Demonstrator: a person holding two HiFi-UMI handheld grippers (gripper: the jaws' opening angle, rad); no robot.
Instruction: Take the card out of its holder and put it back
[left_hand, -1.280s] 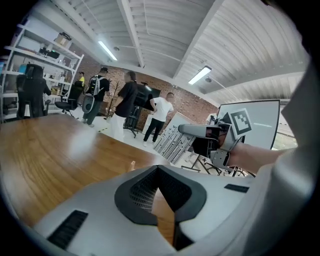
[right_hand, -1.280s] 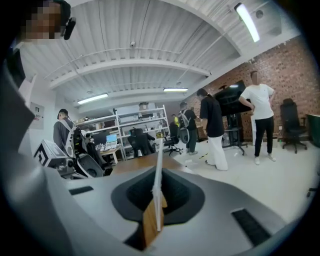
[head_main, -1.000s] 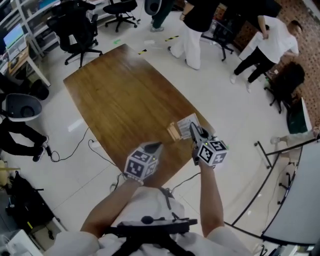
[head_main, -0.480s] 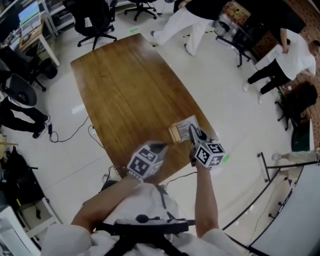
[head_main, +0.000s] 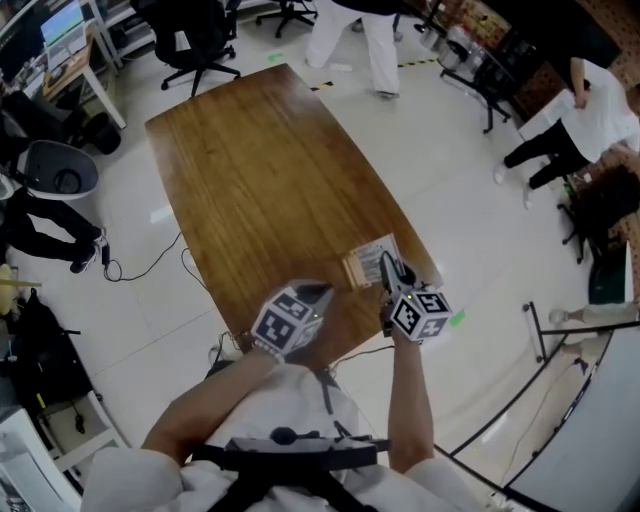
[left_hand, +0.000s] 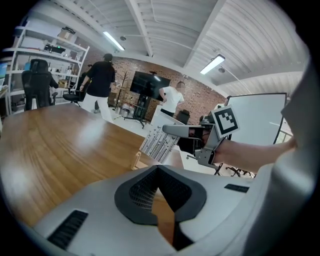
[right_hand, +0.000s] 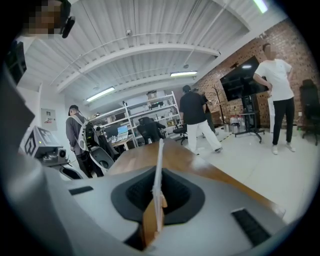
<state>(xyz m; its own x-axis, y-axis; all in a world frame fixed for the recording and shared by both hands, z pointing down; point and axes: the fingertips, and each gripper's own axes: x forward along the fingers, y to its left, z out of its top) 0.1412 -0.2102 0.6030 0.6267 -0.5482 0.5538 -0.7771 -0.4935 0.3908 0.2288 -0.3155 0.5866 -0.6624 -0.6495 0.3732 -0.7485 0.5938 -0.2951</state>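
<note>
Head view: at table's (head_main: 250, 150) 5 o'clock edge, card (head_main: 370, 252) pinched in right gripper (head_main: 388, 270) just beside holder (head_main: 352, 271), seemingly lifted out, with reseating yet to do; left gripper (head_main: 312, 293) hovering at 8 o'clock of it, both forearms reaching forward. Left gripper view: jaws together on nothing, tilted card at 12 o'clock. Right gripper view: jaws clamped on card, seen edge-on, nose angled slightly down.

bare left forearm (head_main: 205, 408) and right forearm (head_main: 412, 400) reach forward from white short sleeves. the left gripper (head_main: 311, 292), a grey two-jaw tool topped by a black-and-white marker cube, points forward and down, jaws closed together with nothing between them. the matching right gripper (head_main: 385, 262), near it and reaching a little further ahead, also tilts down, jaws pinched on a thin white printed card (right_hand: 159, 170).
</note>
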